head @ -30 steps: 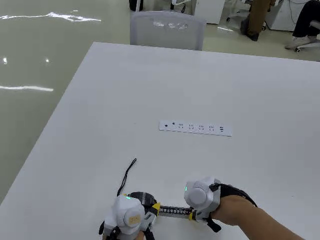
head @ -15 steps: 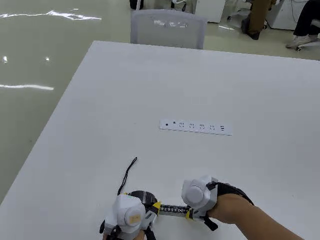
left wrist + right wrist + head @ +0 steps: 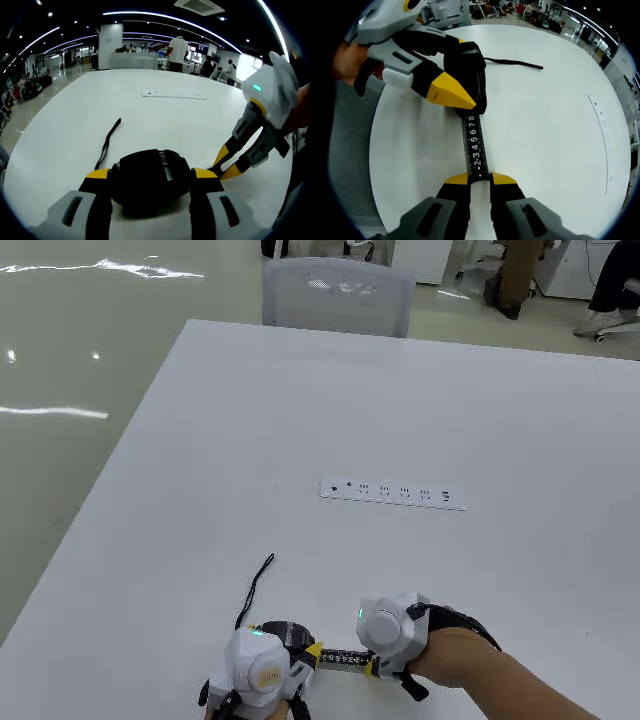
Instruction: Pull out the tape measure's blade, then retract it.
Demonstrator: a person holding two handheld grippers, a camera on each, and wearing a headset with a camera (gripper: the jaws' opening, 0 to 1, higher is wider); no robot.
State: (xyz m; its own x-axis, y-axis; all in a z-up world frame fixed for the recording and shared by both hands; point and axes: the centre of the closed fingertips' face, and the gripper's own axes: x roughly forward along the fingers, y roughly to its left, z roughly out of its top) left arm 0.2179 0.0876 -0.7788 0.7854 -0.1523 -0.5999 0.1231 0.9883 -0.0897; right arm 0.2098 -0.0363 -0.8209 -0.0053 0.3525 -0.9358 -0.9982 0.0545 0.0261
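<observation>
A black tape measure (image 3: 150, 176) rests on the white table (image 3: 400, 410) at its near edge, and my left gripper (image 3: 151, 176) is shut on its body. Its black wrist strap (image 3: 107, 142) trails away across the table. A short length of the blade (image 3: 475, 146), numbered up to 8, runs out of the case (image 3: 467, 67) to my right gripper (image 3: 480, 178), which is shut on the blade's tip. In the head view the left gripper (image 3: 262, 672) and the right gripper (image 3: 385, 632) sit close together, the blade (image 3: 344, 658) between them.
A white power strip (image 3: 392, 493) lies flat in the middle of the table. A grey chair (image 3: 338, 295) stands at the far edge. People and desks are in the background (image 3: 177, 50).
My right gripper has moved left toward the left one, and the exposed blade has grown shorter. The left gripper and the case have stayed put.
</observation>
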